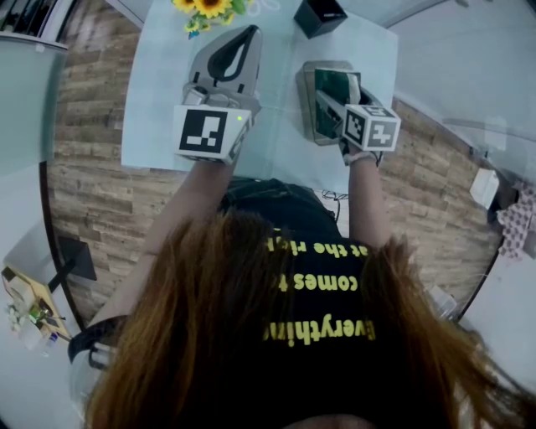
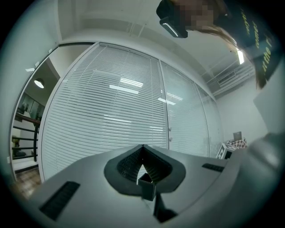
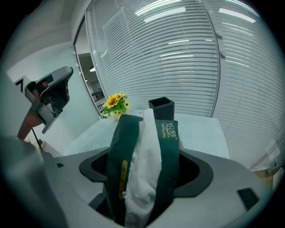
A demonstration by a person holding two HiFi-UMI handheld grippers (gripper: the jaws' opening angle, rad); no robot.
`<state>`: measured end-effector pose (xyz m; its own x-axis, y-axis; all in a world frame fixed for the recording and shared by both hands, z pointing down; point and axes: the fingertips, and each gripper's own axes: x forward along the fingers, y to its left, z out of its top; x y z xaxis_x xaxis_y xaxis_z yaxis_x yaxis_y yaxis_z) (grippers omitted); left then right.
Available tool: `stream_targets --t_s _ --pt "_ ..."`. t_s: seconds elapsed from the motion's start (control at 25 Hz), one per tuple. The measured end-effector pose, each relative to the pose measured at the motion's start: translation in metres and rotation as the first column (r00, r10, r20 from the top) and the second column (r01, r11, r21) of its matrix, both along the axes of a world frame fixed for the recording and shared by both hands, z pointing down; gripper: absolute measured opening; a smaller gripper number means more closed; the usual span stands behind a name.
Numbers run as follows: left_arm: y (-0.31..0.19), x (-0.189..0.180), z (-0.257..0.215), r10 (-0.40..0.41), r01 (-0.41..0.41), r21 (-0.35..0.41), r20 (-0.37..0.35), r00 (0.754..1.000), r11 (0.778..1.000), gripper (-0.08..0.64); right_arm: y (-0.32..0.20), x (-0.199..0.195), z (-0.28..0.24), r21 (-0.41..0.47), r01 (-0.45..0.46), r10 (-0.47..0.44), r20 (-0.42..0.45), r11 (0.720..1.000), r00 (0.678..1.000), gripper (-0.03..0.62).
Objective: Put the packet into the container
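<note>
A dark green packet (image 3: 165,147) with white tissue bulging from its middle stands upright between the jaws of my right gripper (image 3: 144,133), which is shut on it. From the head view the packet (image 1: 333,86) is held above the pale table (image 1: 159,109), short of the black square container (image 1: 319,15) at the far edge. The open-topped container (image 3: 161,108) stands straight ahead past the packet. My left gripper (image 1: 251,35) is raised beside it, shut and empty. In the left gripper view the jaw tips (image 2: 142,148) meet and point up at window blinds.
A bunch of yellow flowers (image 1: 205,8) stands at the table's far left, left of the container, and shows as flowers (image 3: 116,102) in the right gripper view. Brick-patterned floor (image 1: 92,184) surrounds the table. Glass walls with blinds (image 3: 178,58) lie behind.
</note>
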<state>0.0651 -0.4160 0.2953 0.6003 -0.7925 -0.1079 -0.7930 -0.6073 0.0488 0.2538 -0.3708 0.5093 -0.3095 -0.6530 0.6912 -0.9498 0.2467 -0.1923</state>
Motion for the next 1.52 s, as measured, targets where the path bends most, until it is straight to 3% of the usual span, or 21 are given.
stream_targets --t_s 0.48,0.68,1.0,1.52 --pt "0.001 0.003 0.000 0.009 -0.009 -0.003 0.001 1.000 1.000 0.002 0.006 0.002 0.015 -0.008 -0.005 0.005 0.016 1.000 1.000 0.400" --pt "0.003 0.005 0.000 0.018 -0.018 -0.005 0.001 1.000 1.000 0.002 0.007 0.003 0.021 -0.025 0.006 -0.007 -0.016 1.000 1.000 0.402" --pt "0.003 0.007 0.001 0.038 -0.038 -0.011 -0.004 0.999 0.999 0.002 0.007 -0.009 0.025 -0.050 0.036 -0.035 0.024 0.998 0.999 0.410" --pt "0.004 0.006 0.002 0.036 -0.036 -0.012 -0.002 0.999 0.999 0.002 0.006 -0.010 0.023 -0.045 0.064 -0.065 -0.015 0.997 0.998 0.408"
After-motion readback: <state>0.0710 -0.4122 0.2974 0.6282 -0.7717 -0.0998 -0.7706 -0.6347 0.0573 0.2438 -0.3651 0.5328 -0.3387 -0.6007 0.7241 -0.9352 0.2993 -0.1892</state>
